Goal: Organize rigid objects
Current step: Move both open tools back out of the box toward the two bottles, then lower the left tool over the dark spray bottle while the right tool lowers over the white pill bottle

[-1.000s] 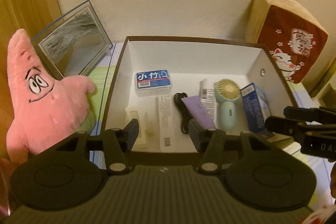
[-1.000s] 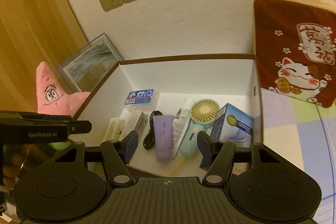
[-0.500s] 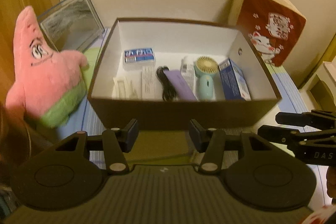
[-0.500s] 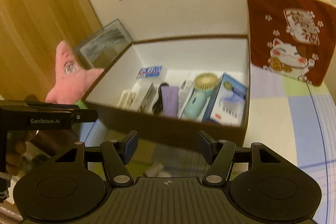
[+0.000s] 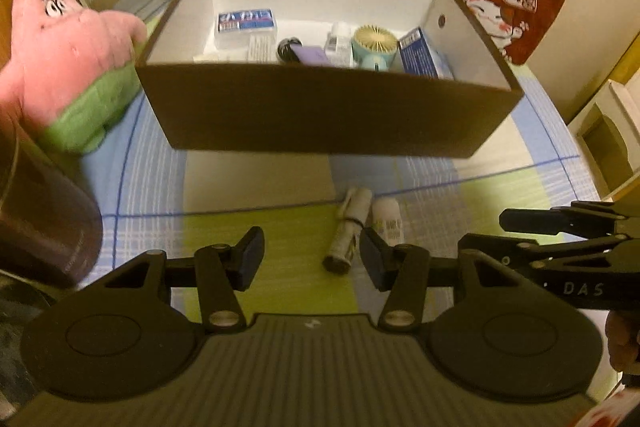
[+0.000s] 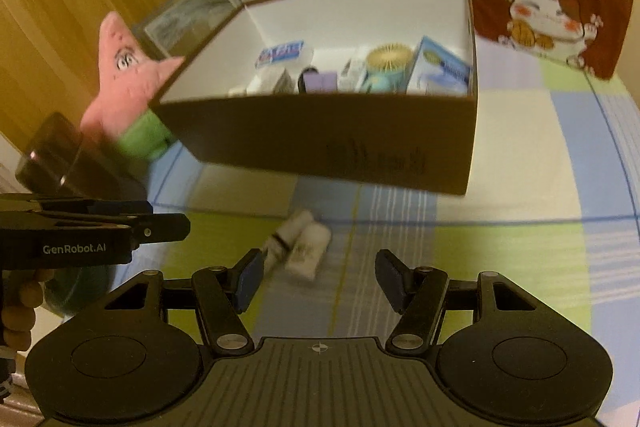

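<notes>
Lettering "GenRobot.AI" marks left tongs (image 6: 168, 227); box (image 6: 320, 143) print blurred, perhaps illegible.

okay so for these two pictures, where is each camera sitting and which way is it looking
Left wrist: on the left gripper, looking down past its open jaws at two small tubes; right gripper at the right edge.
Right wrist: on the right gripper, aimed likewise; left gripper and a hand at left.
Shared: tubes, brown box, pink plush.

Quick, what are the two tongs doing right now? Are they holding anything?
Left tongs: open, holding nothing, above the two small tubes on the cloth.
Right tongs: open, holding nothing.
</notes>
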{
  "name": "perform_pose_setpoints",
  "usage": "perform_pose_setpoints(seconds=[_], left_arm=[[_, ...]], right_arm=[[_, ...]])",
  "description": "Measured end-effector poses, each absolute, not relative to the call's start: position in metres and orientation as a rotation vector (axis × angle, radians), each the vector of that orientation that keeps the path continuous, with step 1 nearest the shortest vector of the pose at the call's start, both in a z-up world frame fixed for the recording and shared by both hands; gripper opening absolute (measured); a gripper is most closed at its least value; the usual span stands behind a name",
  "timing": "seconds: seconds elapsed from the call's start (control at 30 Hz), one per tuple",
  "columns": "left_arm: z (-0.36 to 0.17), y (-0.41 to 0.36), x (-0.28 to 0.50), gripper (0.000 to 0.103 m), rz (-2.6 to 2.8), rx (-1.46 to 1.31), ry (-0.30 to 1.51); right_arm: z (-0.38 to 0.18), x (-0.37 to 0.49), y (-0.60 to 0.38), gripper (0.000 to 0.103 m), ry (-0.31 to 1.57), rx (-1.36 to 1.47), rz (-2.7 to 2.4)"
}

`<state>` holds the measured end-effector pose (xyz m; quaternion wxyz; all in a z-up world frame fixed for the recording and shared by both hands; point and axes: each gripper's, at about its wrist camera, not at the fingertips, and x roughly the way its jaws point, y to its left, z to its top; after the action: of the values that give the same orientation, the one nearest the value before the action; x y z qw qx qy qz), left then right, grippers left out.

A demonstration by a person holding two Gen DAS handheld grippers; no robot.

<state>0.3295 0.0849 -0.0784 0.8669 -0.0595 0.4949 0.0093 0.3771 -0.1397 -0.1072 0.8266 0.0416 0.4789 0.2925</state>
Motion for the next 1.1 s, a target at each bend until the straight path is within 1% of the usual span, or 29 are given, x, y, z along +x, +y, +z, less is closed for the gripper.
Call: perform_pose_setpoints(seconds=[0.17,0.57,0.93,1.03,1.1], left_arm=[[-0.089,0.08,0.327,0.05,0.012,-0.116,1.055],[-0.113,0.072,0.333,0.05,-0.024,-0.072,1.086],[-0.135,0.061,0.354,0.047,-0.072,-0.021,1.104],[-0.139,0.059,0.359,0.043,-0.084,-0.007,1.11],[-0.142,0.058,0.361,0.038,-0.088,-0.003,1.114]], right_arm=[[-0.119,0.373,-0.138,0.062,1.056,0.075,0.61],[-0.136,0.375,-0.133,0.062,1.071,0.056,0.575],[-0.143,0.382,-0.137,0.062,1.085,0.078,0.537],[-0.144,0.384,-0.138,0.061,1.088,0.086,0.528],[-0.145,0.385,-0.138,0.06,1.088,0.09,0.524]])
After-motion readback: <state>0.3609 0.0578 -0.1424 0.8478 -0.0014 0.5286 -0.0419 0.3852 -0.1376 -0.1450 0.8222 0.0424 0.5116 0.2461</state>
